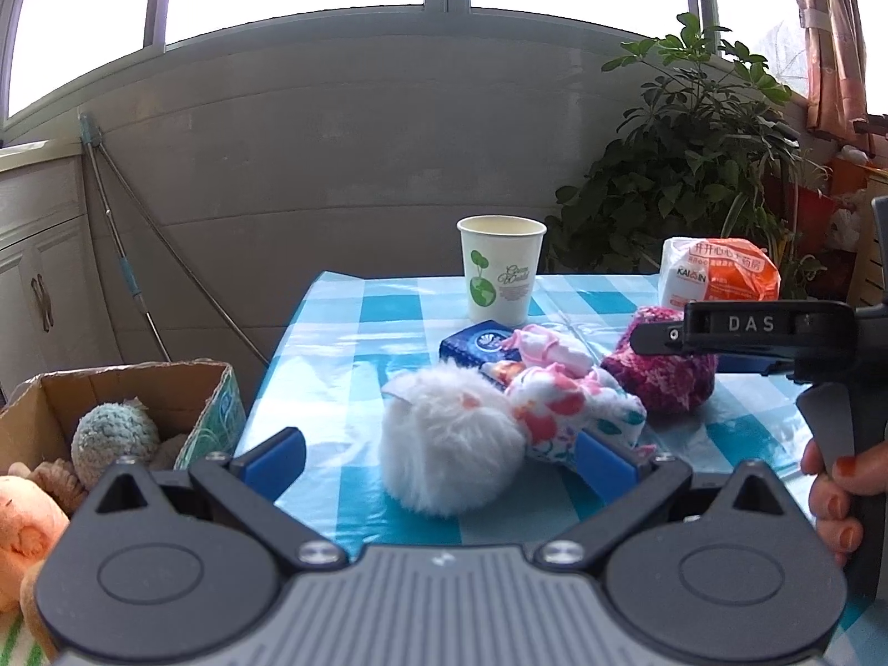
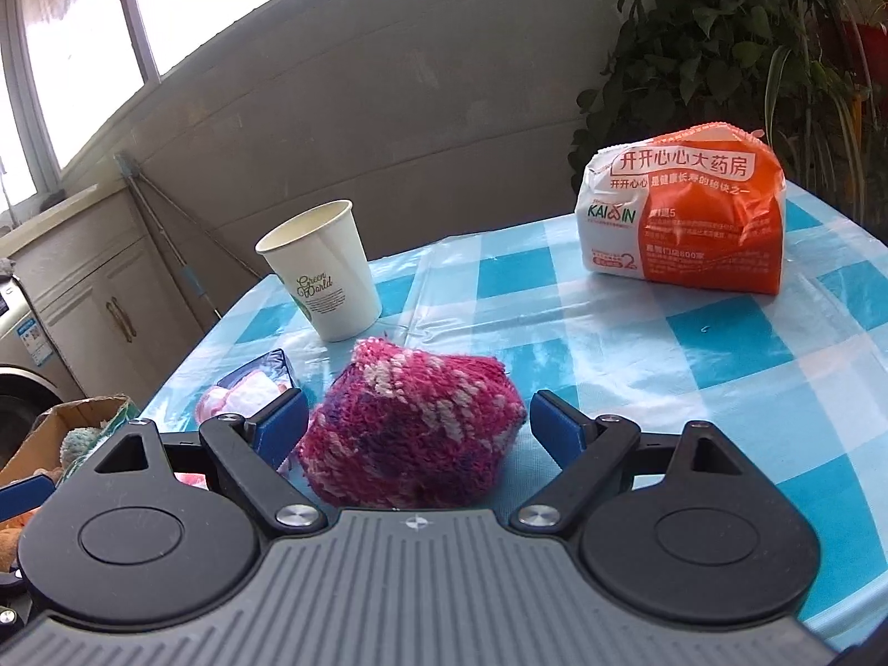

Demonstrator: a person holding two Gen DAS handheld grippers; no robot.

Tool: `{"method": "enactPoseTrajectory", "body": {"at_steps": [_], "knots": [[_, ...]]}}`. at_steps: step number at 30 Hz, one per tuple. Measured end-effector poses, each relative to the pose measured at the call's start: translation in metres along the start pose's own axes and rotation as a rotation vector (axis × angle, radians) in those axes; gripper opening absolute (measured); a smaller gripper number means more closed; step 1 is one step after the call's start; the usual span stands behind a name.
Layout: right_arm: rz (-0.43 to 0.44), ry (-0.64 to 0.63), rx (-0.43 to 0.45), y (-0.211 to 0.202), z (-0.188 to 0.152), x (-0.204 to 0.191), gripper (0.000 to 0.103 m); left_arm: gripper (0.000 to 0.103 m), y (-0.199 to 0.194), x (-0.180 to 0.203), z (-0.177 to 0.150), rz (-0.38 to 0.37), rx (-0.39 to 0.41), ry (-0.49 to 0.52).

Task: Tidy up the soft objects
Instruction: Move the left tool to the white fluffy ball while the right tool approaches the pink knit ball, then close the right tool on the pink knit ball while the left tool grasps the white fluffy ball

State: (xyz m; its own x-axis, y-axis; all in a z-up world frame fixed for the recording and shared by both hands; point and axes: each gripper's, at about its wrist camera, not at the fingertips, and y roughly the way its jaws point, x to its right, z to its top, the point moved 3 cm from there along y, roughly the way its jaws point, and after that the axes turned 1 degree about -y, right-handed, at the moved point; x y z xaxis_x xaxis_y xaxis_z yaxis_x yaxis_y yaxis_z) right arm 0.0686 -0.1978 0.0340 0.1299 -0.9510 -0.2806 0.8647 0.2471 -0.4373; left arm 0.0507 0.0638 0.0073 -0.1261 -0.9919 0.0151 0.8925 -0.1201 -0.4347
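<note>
A white fluffy ball point(image 1: 449, 444) lies on the blue checked table point(image 1: 344, 344), between the open fingers of my left gripper point(image 1: 438, 455). A floral cloth bundle point(image 1: 571, 408) touches its right side, and pink-white socks point(image 1: 546, 347) lie behind. A pink knitted hat point(image 2: 416, 427) sits between the open fingers of my right gripper point(image 2: 416, 433); the hat also shows in the left wrist view point(image 1: 666, 377), with the right gripper point(image 1: 655, 336) over it. A cardboard box point(image 1: 127, 388) left of the table holds a teal knitted toy point(image 1: 114, 435) and an orange plush point(image 1: 28, 521).
A paper cup point(image 1: 502, 266) stands at the table's far side, also in the right wrist view point(image 2: 327, 269). An orange-white pharmacy bag point(image 2: 688, 211) stands at the back right. A blue tissue pack point(image 1: 477, 344) lies behind the soft things. A potted plant point(image 1: 694, 139) stands behind the table.
</note>
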Motion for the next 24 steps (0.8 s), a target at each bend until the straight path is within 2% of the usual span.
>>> {"method": "enactPoseTrajectory", "body": {"at_steps": [3,9,16,24], "knots": [[0.007,-0.008,-0.012,0.002,0.000,-0.001,0.103,0.102,0.000,-0.001,-0.002,-0.004,-0.010,-0.022],[0.022,-0.007,-0.005,0.002,0.000,0.000,0.091,0.102,-0.010,-0.009,-0.008,0.002,-0.025,-0.112],[0.041,-0.010,0.003,0.001,-0.001,0.000,0.089,0.102,-0.014,-0.015,-0.004,0.061,-0.012,-0.168],[0.050,0.006,0.005,0.000,-0.001,0.003,0.089,0.102,0.008,-0.004,0.000,0.090,-0.076,-0.116]]}}
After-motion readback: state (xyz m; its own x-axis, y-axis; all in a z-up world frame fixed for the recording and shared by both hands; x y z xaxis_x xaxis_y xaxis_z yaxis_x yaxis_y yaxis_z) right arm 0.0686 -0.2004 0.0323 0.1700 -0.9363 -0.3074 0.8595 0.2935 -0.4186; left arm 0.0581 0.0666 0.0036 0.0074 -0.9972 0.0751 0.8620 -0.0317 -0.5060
